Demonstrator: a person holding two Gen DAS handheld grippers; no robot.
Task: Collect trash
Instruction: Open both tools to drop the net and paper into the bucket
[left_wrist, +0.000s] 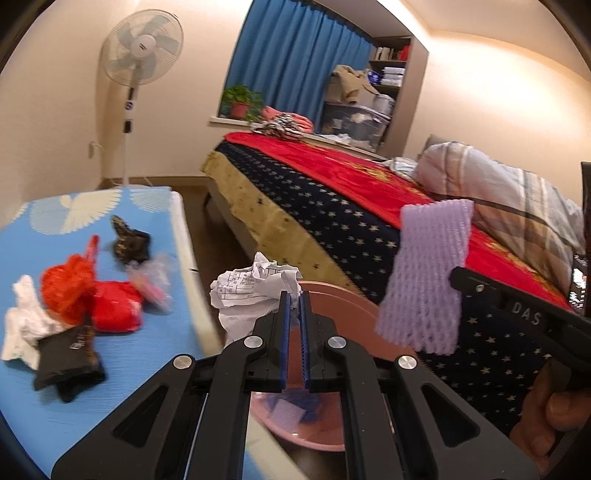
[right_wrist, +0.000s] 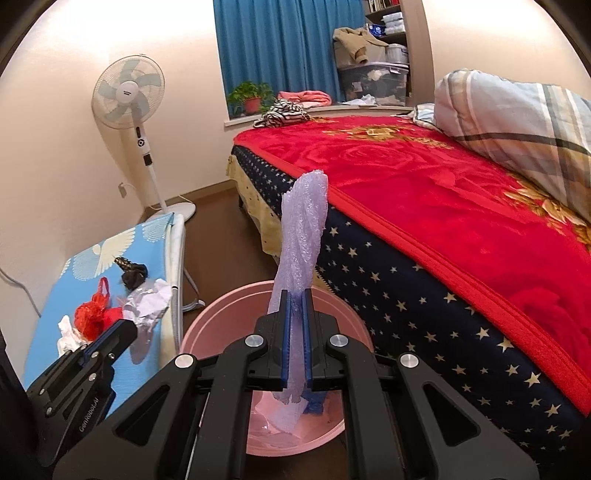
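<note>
**roomwatcher:** ok so standing by the bed here. Right gripper (right_wrist: 294, 295) has its jaws nearly shut, pinching a purple foam fruit net (right_wrist: 301, 236) low down so most of it sticks up past the fingertips. Left gripper (left_wrist: 294, 295) is just as narrow, clamped on one edge of a crumpled sheet of printed paper (left_wrist: 255, 291), with the wad bulging out beyond the tips.

**tidybot_fan:** why hold both out there and not over the table?

**roomwatcher:** my guess: the pink plastic basin (right_wrist: 207, 325) sits on the floor right under both sets of jaws, between the blue ironing board (left_wrist: 44, 369) on the left and the bed (right_wrist: 424, 184) on the right. Looks like the bin for the trash. There's already some blue and pale scrap in the bottom.

**tidybot_fan:** so both are lined up for a drop?

**roomwatcher:** I'd say so. Both items are light, so they might drift off to the side when released; staying low over the rim makes sense. Still on the board, far left: a red mesh bag (left_wrist: 66, 291), a white tissue wad (left_wrist: 22, 325), a black wrapper (left_wrist: 68, 354) and some clear film (left_wrist: 155, 280).
</note>
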